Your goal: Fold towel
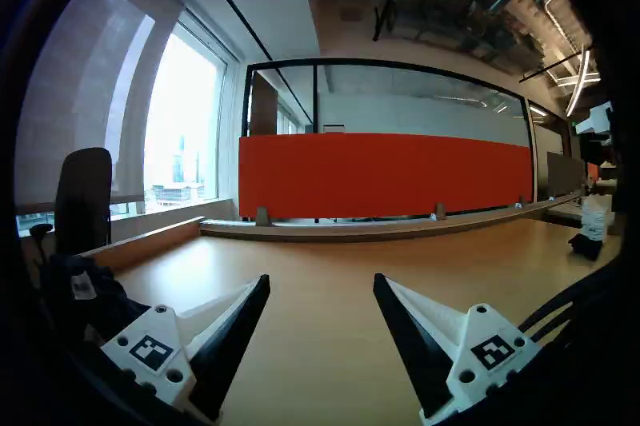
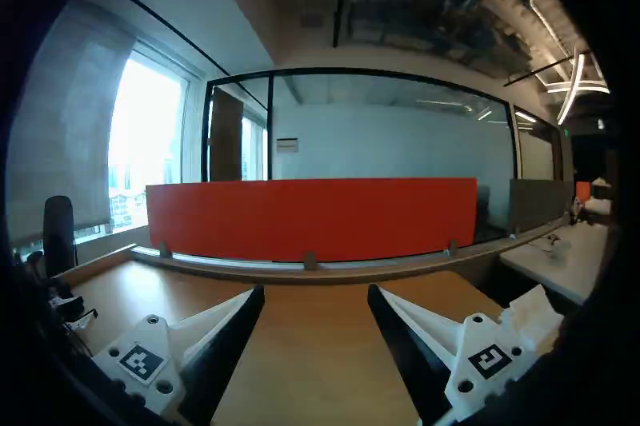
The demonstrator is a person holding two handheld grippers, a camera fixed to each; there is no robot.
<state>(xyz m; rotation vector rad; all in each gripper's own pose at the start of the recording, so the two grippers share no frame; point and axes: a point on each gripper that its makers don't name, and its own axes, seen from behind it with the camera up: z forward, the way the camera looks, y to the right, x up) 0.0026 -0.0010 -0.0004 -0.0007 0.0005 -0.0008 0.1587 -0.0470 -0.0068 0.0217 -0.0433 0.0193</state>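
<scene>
My left gripper (image 1: 321, 286) stands open low over a wooden desk (image 1: 336, 266), with nothing between its black-edged white fingers (image 1: 232, 330). In the right gripper view my right gripper (image 2: 316, 298) is open too, held level above the same kind of wooden desk (image 2: 320, 346), its fingers (image 2: 412, 346) empty. Both look toward an orange divider panel (image 1: 384, 174) at the desk's far edge. I cannot make out a towel on the desk in front of either gripper.
A black office chair (image 1: 80, 198) and a dark bundle (image 1: 80, 294) sit at the left by the window. A white and black object (image 1: 592, 226) stands at the far right. A white object (image 2: 536, 314) lies right of my right gripper; a white desk (image 2: 560, 262) stands beyond.
</scene>
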